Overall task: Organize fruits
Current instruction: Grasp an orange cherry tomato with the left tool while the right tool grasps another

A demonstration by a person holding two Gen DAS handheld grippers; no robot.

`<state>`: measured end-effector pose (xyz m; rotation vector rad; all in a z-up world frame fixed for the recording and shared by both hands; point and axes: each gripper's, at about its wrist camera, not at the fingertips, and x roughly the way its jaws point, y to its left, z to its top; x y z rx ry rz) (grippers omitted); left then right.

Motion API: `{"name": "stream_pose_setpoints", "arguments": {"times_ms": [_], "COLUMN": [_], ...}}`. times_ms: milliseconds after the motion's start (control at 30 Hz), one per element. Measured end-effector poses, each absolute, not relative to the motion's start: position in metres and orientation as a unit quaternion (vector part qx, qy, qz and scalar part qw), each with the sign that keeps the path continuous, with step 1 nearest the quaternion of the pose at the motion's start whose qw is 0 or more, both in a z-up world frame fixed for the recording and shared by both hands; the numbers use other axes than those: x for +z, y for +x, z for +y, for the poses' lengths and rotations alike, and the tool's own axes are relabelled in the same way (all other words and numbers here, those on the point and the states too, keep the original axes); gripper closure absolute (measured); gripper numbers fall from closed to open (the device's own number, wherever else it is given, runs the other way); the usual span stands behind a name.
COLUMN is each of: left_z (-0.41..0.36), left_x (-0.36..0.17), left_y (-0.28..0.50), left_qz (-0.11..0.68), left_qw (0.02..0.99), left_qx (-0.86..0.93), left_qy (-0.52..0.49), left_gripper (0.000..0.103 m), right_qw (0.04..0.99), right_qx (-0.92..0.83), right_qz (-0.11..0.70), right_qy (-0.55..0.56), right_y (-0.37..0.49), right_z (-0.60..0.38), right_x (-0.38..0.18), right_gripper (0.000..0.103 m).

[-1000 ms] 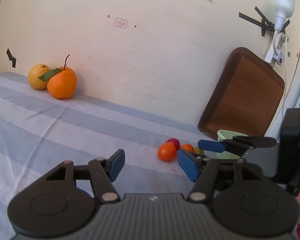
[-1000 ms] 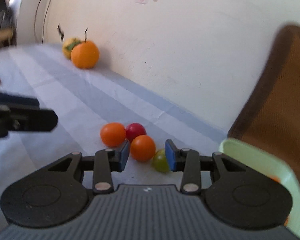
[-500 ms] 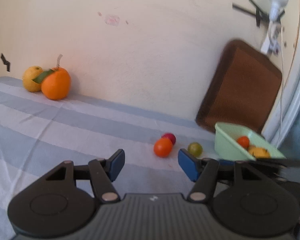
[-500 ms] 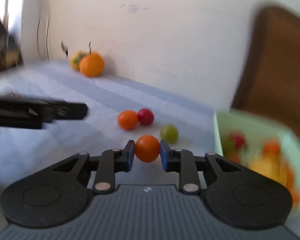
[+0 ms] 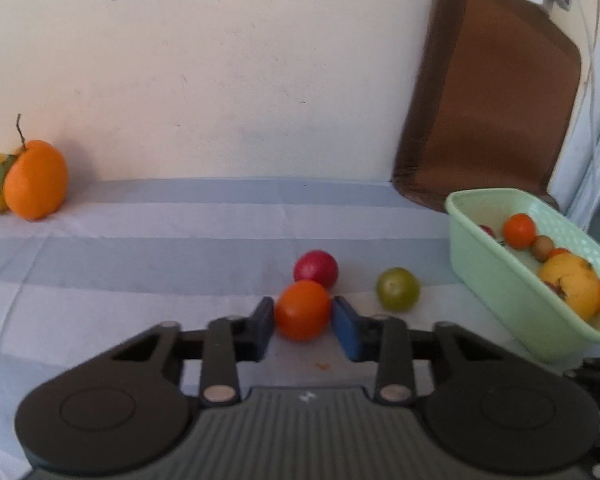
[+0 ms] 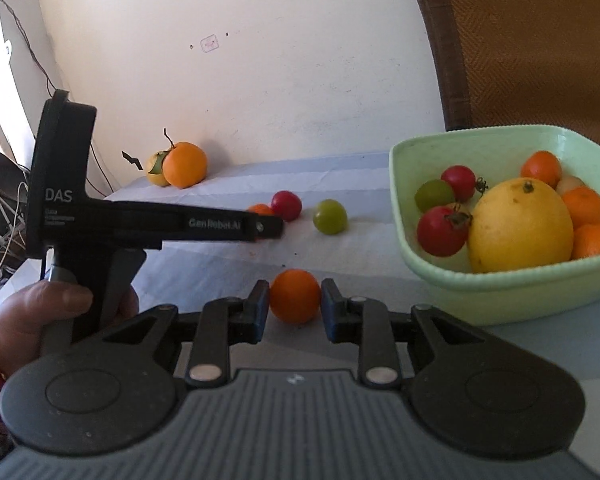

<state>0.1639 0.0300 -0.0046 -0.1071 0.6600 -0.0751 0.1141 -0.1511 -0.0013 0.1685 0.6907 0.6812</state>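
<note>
In the left wrist view, the left gripper (image 5: pixel 303 322) has just been closing, and its pads now sit against the sides of a small orange tomato (image 5: pixel 303 310) lying on the striped cloth (image 5: pixel 140 264), with a red tomato (image 5: pixel 315 269) touching behind and a green tomato (image 5: pixel 397 289) just beside. Such fruit looks light, smooth and easily bruised, so a gentle squeeze across its widest part suits it. In the right wrist view, the right gripper (image 6: pixel 294 307) holds another orange tomato (image 6: pixel 294 295) across its middle, clear of the cloth, near the green basket (image 6: pixel 500 292) already holding tomatoes and a lemon (image 6: pixel 520 225).
</note>
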Motion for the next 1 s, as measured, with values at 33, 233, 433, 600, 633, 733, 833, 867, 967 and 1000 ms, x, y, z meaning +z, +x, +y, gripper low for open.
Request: {"name": "stream_pose_setpoints", "arguments": {"times_ms": [33,233,433,600,633,733,833,867,967,1000], "left_z": [0.031,0.029,0.023,0.026,0.027,0.027,0.027,0.028,0.029,0.029], "left_x": [-0.005,-0.005,-0.007,-0.006,-0.006,-0.008,-0.009,-0.009,-0.009,-0.009], "left_y": [0.160,0.108,0.063,0.053,0.054,0.054,0.054,0.053,0.053,0.053], "left_qz": [0.322,0.310,0.310,0.305,0.306,0.306,0.305,0.305,0.304,0.304], "left_qw": [0.945,0.945,0.944,0.946,0.945,0.945,0.945,0.944,0.944,0.944], "left_qx": [-0.037,-0.068,-0.080,-0.076,-0.076,-0.077,-0.079,-0.080,-0.080,-0.080], "left_qy": [-0.054,-0.082,-0.079,-0.082,-0.084,-0.088,-0.091,-0.092,-0.097,-0.098], "left_gripper": [0.073,0.073,0.072,0.072,0.072,0.072,0.072,0.072,0.072,0.071], "right_qw": [0.881,0.882,0.886,0.886,0.886,0.888,0.888,0.887,0.886,0.886], "right_qx": [0.327,0.327,0.322,0.318,0.318,0.318,0.318,0.318,0.319,0.320], "right_qz": [0.331,0.330,0.326,0.331,0.331,0.326,0.328,0.330,0.332,0.333], "right_qy": [0.080,0.078,0.065,0.066,0.069,0.065,0.055,0.053,0.054,0.053], "right_y": [0.113,0.113,0.107,0.092,0.089,0.082,0.082,0.083,0.084,0.084], "right_z": [-0.152,-0.153,-0.153,-0.158,-0.161,-0.161,-0.158,-0.157,-0.156,-0.156], "right_x": [-0.001,-0.002,-0.001,-0.001,-0.002,-0.001,-0.001,-0.001,-0.002,-0.002], "right_gripper": [0.072,0.072,0.073,0.072,0.072,0.071,0.070,0.070,0.070,0.070]}}
